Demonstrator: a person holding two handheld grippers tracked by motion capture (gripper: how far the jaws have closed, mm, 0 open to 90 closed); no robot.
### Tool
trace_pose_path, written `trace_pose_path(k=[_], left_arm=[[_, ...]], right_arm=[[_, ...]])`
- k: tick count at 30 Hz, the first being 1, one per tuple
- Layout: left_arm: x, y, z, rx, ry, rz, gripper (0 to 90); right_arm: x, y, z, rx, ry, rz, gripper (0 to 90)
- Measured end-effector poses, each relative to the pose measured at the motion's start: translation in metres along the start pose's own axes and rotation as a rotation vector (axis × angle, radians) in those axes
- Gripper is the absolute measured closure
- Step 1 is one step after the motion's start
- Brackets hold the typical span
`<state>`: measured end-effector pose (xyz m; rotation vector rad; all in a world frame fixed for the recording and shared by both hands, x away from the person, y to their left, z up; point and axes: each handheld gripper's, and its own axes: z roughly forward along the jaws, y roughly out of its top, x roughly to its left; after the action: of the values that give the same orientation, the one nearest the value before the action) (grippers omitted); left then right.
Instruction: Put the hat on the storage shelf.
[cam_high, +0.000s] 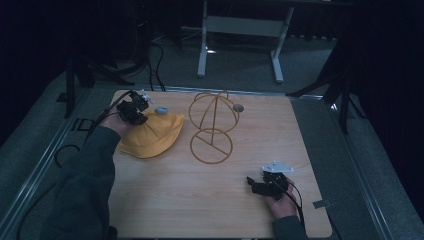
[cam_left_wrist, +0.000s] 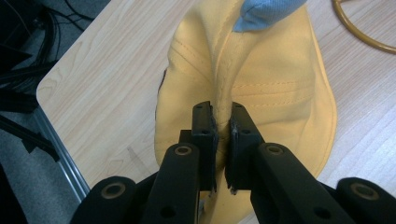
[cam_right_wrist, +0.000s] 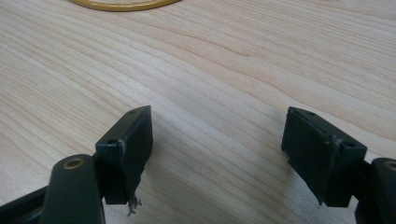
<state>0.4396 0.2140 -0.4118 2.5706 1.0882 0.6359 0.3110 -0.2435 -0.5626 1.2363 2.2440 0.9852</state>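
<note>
A yellow cloth cap (cam_high: 150, 136) lies on the left part of the wooden table (cam_high: 165, 205), with a light blue patch (cam_high: 161, 110) at its far edge. My left gripper (cam_high: 134, 116) is shut on a raised fold of the cap (cam_left_wrist: 261, 88); in the left gripper view the gripper (cam_left_wrist: 222, 122) pinches the seam ridge between its pads. A gold wire hat stand (cam_high: 212, 125) rises just right of the cap. My right gripper (cam_high: 256, 186) rests low near the table's front right, open, with bare wood between its fingers (cam_right_wrist: 128, 140).
A small grey disc (cam_high: 238, 107) lies behind the stand. The stand's ring base (cam_right_wrist: 123, 4) shows at the top of the right gripper view. A white desk frame (cam_high: 240, 30) stands on the floor beyond the table. Cables (cam_high: 65, 150) trail off the left edge.
</note>
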Motion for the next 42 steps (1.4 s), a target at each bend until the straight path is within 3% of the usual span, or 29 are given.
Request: trace_pose_path(k=[22,42], left_arm=[[0.008,-0.005,-0.011,0.000,-0.061,-0.044,84.0],[0.010,0.000,-0.028,-0.011,-0.051,-0.053,83.8]], right_arm=[[0.000,0.000,0.000,0.000,0.000,0.000,24.7],[0.000,0.000,0.000,0.000,0.000,0.000,24.7]])
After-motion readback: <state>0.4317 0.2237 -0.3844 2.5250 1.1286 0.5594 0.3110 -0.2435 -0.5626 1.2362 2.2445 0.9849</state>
